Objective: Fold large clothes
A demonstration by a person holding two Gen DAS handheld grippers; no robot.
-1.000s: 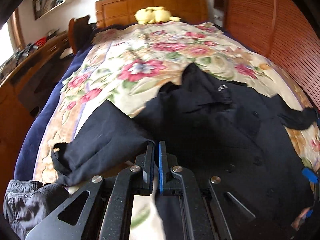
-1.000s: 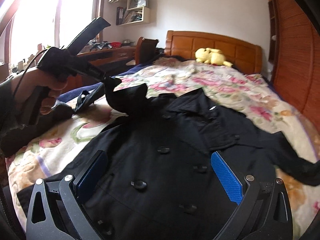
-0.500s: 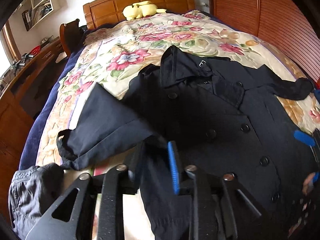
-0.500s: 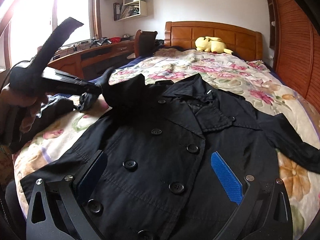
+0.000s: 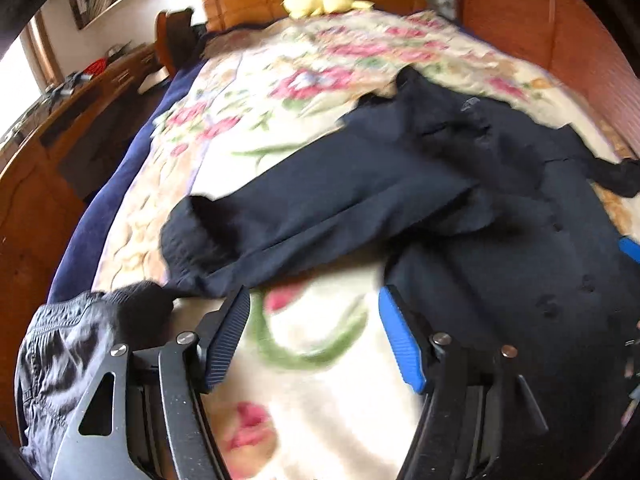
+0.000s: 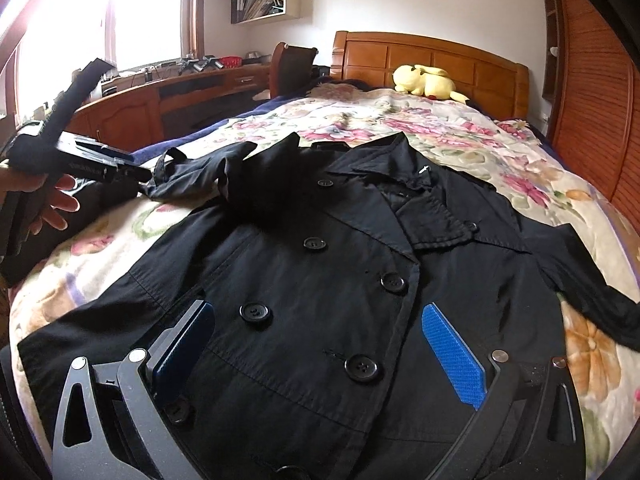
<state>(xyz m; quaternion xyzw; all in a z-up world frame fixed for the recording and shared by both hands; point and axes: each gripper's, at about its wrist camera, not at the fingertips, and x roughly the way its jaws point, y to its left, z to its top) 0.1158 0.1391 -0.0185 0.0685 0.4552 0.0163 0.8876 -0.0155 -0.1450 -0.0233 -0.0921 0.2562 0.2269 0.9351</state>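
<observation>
Two hand-held grippers are seen over a black double-breasted coat (image 6: 320,280) that is spread front-up on a bed covered by a floral bedspread (image 6: 420,120). The left gripper (image 5: 314,332) is pointed down at bare bedspread beside the coat's edge; its jaws are opening, and nothing is caught between them. One sleeve (image 5: 320,204) is laid out sideways across the bedspread just beyond the left fingertips, its cuff turned toward a dark grey garment (image 5: 68,360) bunched at the bed's edge. That view is smeared by motion, so whether the sleeve touches the grey garment cannot be told for sure. The right gripper (image 6: 316,344) is held wide above the coat's buttoned lower front, with the pads apart and no cloth pinched. From the right wrist view, the left gripper is seen in a hand (image 6: 52,200) near the sleeve's end. A yellow plush toy (image 6: 428,82) is set against the wooden headboard (image 6: 440,56).
</observation>
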